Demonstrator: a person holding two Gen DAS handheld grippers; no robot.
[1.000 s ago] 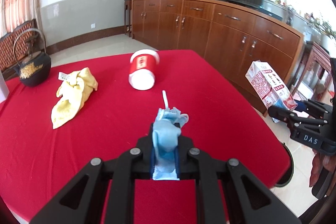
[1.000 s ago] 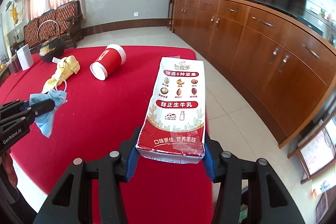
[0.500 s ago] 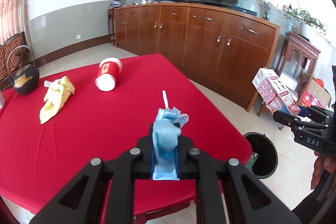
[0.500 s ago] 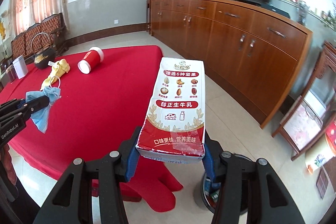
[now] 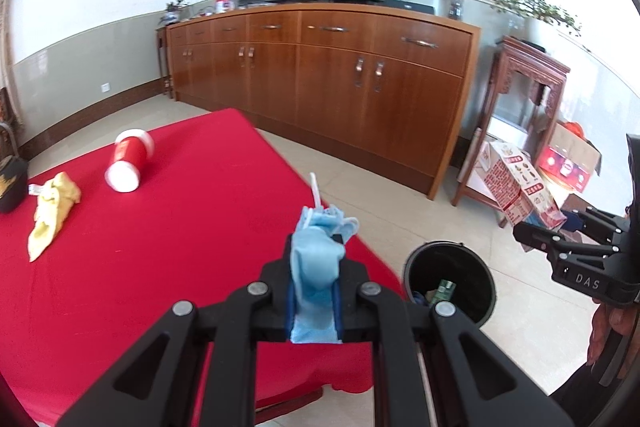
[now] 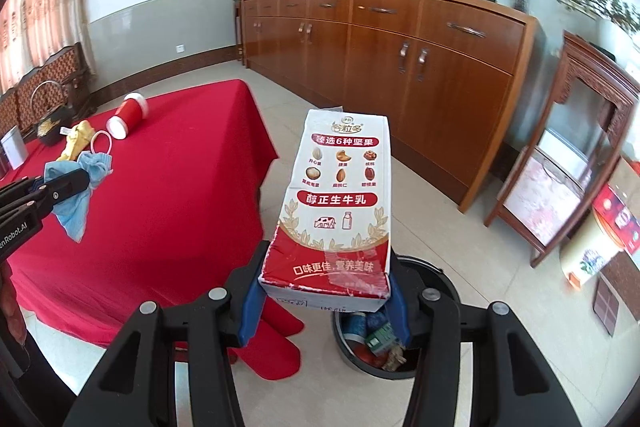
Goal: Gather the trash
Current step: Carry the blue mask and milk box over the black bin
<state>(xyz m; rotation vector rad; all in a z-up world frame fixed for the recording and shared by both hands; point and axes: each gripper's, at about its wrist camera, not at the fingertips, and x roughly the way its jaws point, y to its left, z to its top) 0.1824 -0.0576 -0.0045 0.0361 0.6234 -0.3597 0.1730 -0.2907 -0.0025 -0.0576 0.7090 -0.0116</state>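
We have swung off the surface (image 5: 120, 267): bin (image 6: 440, 279) now under milk carton (image 6: 340, 203), clamped in right tongs (image 6: 324, 301); left tongs (image 5: 314, 301) pinch blue mask (image 5: 316, 259), near bin. Drop next.

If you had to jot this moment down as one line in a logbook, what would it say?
left gripper: shut on blue face mask | right gripper: shut on milk carton | trash bin: below carton, holds trash | red cup, yellow cloth: on table
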